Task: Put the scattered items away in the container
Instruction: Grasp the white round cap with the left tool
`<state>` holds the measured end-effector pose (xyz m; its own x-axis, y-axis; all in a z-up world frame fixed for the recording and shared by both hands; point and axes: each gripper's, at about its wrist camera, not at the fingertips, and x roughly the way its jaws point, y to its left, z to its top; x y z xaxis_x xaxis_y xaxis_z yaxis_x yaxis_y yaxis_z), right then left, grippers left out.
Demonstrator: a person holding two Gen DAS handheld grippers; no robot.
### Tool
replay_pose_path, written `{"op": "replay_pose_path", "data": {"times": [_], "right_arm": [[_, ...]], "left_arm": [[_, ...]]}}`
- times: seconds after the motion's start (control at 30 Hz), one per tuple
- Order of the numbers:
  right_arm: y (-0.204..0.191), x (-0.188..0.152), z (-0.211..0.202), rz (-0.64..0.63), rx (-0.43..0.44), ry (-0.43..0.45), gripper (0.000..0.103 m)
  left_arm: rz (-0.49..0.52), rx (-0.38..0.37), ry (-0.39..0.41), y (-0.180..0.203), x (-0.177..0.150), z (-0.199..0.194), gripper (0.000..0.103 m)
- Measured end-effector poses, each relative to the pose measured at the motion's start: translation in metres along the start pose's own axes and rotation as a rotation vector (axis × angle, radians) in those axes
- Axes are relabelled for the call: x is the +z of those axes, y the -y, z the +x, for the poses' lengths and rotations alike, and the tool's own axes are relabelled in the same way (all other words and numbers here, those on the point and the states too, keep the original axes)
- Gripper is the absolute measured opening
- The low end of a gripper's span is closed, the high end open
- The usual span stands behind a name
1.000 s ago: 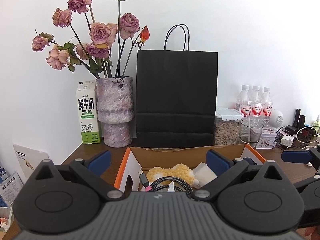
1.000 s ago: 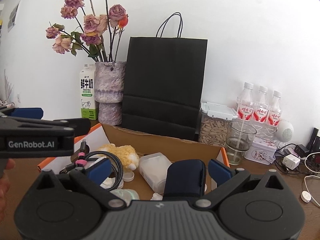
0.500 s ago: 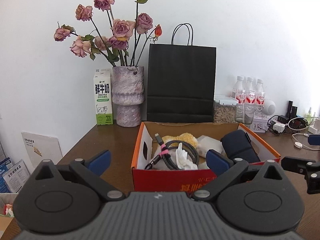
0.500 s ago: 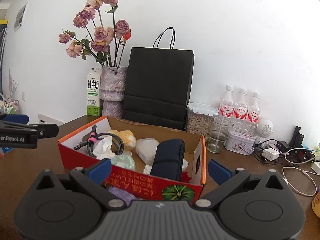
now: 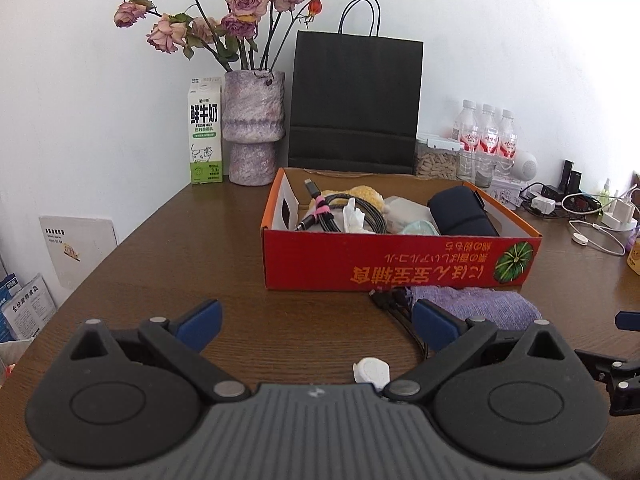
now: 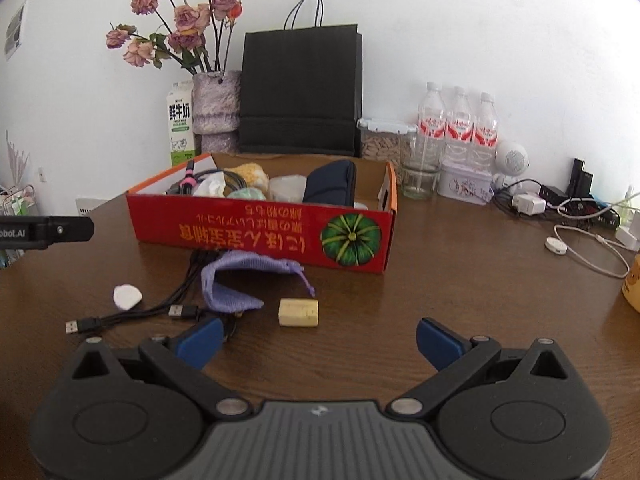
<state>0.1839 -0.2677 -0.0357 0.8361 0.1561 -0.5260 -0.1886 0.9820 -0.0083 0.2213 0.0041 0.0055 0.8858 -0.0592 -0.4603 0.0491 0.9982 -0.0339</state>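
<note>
Wooden table [image 6: 460, 280], red box [image 6: 260, 236] filled, purple pouch [image 6: 240, 280] outside, both grippers agape

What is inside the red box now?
Inside the red box lie a coiled black cable, a yellow plush, a white tissue, a navy pouch and a pale green item. Anything under them is hidden.

In the left wrist view, the left gripper's [image 5: 316, 324] own body is hiding the near edge of the white cap [image 5: 371, 371] and part of the black cable [image 5: 400, 316]. The purple pouch [image 5: 476, 307] is lying partly behind a blue fingertip [image 5: 434, 325]. The right gripper [image 5: 624, 360] is being cut off by the right edge. The red box's [image 5: 400, 260] front wall is concealing the lower parts of its contents, and its printed text is reading upside down.
</note>
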Motion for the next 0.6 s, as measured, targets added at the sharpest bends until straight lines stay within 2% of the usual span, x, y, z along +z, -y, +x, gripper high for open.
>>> {"op": "replay_pose_path", "data": {"times": [0.13, 0.27, 0.37, 0.6], "right_arm": [[-0.001, -0.012, 0.005, 0.008, 0.005, -0.032, 0.103], [-0.004, -0.018, 0.01, 0.005, 0.012, -0.042, 0.103], [-0.008, -0.022, 0.014, -0.005, 0.008, -0.051, 0.103], [-0.005, -0.021, 0.017, 0.014, 0.018, -0.064, 0.103]], "left_arm": [[0.007, -0.011, -0.026, 0.006, -0.01, -0.001, 0.103], [0.018, -0.042, -0.086, 0.018, -0.022, 0.004, 0.103], [0.05, -0.032, -0.101, 0.025, -0.029, 0.007, 0.103], [0.051, -0.028, -0.141, 0.024, -0.029, 0.023, 0.103]]}}
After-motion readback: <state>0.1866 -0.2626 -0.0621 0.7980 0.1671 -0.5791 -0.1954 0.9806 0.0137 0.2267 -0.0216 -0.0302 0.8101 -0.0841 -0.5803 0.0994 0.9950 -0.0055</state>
